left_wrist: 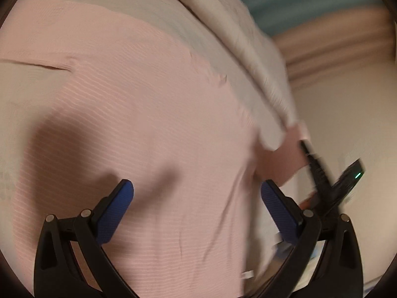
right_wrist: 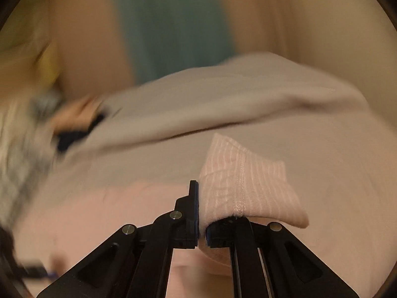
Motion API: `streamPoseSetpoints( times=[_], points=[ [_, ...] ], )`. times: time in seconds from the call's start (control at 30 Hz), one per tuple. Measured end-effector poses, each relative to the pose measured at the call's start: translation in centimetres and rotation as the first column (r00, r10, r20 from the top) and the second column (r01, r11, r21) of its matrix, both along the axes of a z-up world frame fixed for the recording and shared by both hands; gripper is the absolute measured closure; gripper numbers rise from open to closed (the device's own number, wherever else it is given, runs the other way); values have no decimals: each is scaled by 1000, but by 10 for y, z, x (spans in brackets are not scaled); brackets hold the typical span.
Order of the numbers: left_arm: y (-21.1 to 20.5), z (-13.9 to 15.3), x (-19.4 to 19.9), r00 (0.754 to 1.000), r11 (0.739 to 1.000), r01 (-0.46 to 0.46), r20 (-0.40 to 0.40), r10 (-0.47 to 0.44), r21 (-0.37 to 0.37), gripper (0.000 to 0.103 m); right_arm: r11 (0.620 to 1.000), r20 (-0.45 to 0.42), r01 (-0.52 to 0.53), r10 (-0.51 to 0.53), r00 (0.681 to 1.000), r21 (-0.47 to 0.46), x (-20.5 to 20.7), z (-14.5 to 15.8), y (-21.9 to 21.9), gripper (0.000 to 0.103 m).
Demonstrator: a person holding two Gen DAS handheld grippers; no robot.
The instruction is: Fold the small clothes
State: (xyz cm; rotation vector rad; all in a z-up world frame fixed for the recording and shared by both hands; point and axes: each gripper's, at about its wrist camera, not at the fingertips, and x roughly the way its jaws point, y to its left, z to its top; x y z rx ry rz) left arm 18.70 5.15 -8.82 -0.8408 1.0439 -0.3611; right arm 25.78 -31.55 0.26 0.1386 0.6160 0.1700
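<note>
Left side first: my left gripper (left_wrist: 197, 198) has its jaws spread wide w/ nothing between the blue pads (left_wrist: 116, 211), hovering just over the pink striped garment (left_wrist: 139, 114). The garment lies mostly flat on the pale bed surface (left_wrist: 347, 114), covering most of the left wrist view. I read the empty spread as readiness: either to pin the cloth down or to take a second corner while the other side gets carried over. Its shadow falls on the fabric right under the pads, so it's close, but I can't tell if it's touching.

Moving right in that view, one edge of the garment is lifted off the bed, w/ the pale inner side showing, and the right gripper (left_wrist: 322, 173) is blurred at that lifted corner.

Right wrist view: right gripper (right_wrist: 202, 211) jaws pressed together, pinching a hemmed corner of the garment (right_wrist: 243, 181) that sticks up and flops over the right finger. Held by the corner b/c that gives a clean fold line, I'd guess. Background too smeared to name; something patterned at far left, unclear
</note>
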Motion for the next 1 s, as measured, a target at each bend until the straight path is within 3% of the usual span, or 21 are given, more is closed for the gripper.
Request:
streamPoseSetpoints(
  times=[0.07, 0.13, 0.2, 0.3, 0.33, 0.37, 0.43, 0.47, 0.5, 0.63, 0.77, 0.83, 0.9, 1.0],
  points=[
    [23, 4, 0, 997, 997, -68, 26, 69, -36, 0, 980, 9, -123, 126, 992, -156, 2, 1, 72, 95],
    [48, 3, 5, 995, 992, -90, 42, 94, -88, 0, 901, 7, -284, 303, 953, -327, -10, -11, 158, 95],
    [65, -5, 17, 996, 981, -79, 24, 85, -175, 0, 826, -25, -416, 440, 898, -379, -15, -27, 206, 95],
    [77, -16, 35, 999, 963, -33, 12, 38, -269, 0, 722, -142, -601, 593, 793, -343, -21, -64, 254, 94],
    [78, -18, 39, 999, 961, -38, -2, 39, -274, 0, 704, -208, -641, 607, 767, -307, -20, -78, 263, 93],
    [82, -21, 43, 999, 962, -44, -18, 41, -270, 0, 705, -248, -653, 604, 757, -276, -19, -87, 266, 88],
    [78, -27, 45, 999, 963, -34, -28, 28, -266, 0, 710, -280, -679, 624, 730, -187, -18, -91, 256, 68],
    [74, -30, 46, 999, 965, -20, -32, 12, -263, 0, 717, -272, -686, 641, 718, -124, -18, -87, 244, 52],
    [72, -32, 47, 1000, 965, -10, -30, 2, -262, 0, 729, -259, -681, 645, 719, -74, -18, -81, 232, 45],
    [58, -39, 50, 999, 967, 30, -24, -38, -254, 1, 781, -209, -620, 620, 756, 75, -22, -59, 189, 44],
    [39, -40, 57, 995, 974, 93, -22, -99, -207, 1, 825, -186, -522, 560, 808, 216, -27, -60, 141, 38],
    [25, -38, 64, 994, 985, 107, -20, -111, -135, 1, 832, -186, -502, 546, 817, 235, -24, -66, 142, 38],
    [10, -30, 64, 991, 991, 130, 14, -130, 7, 1, 848, -190, -476, 519, 833, 233, -22, -68, 137, 38],
    [-7, -14, 49, 977, 968, 169, 97, -189, 189, 1, 859, -165, -427, 482, 860, 283, -26, -70, 126, 38]
  ],
)
